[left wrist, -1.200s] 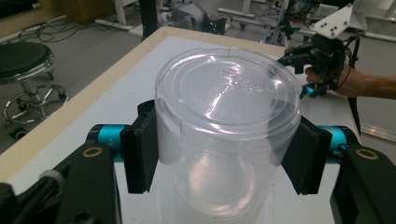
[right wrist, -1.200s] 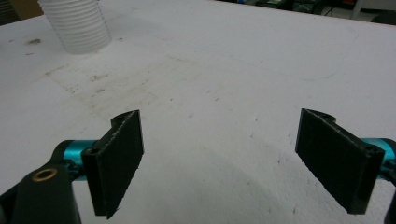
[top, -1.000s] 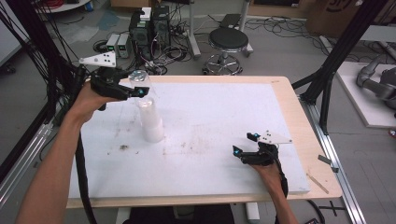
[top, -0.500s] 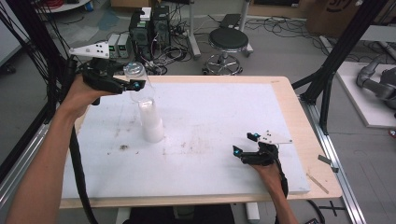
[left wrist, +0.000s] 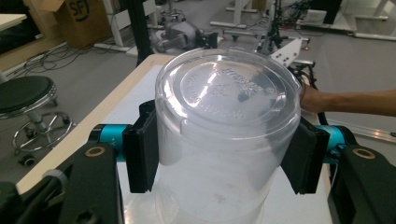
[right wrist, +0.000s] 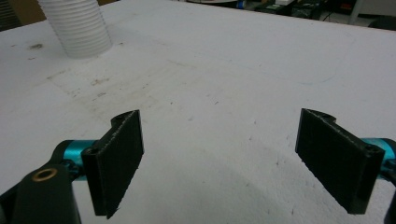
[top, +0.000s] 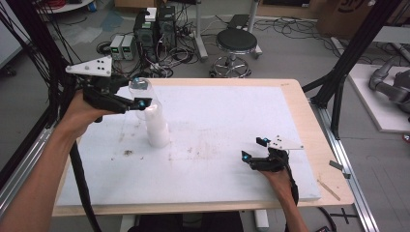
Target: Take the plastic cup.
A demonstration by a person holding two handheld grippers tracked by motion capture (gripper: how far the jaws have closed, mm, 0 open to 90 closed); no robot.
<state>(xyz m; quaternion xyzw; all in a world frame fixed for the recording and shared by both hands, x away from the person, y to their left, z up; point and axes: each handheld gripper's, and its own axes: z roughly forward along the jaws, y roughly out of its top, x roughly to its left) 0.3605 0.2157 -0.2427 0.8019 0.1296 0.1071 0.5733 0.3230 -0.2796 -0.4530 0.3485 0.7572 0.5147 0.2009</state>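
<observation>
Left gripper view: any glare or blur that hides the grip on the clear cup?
Left gripper view: glare streaks the clear cup base, embossed text partly readable; both pads sharp against its wall. High view: soft, the cup nearly vanishes against the floor. Right gripper view: the white stack is slightly soft.

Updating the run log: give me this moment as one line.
left tool: shut on clear cup, lifted off white stack | right tool: open, holding nothing, low over table

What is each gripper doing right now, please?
Left gripper: closed on a clear plastic cup, lifted above the white cup stack.
Right gripper: open, holding nothing.
</observation>
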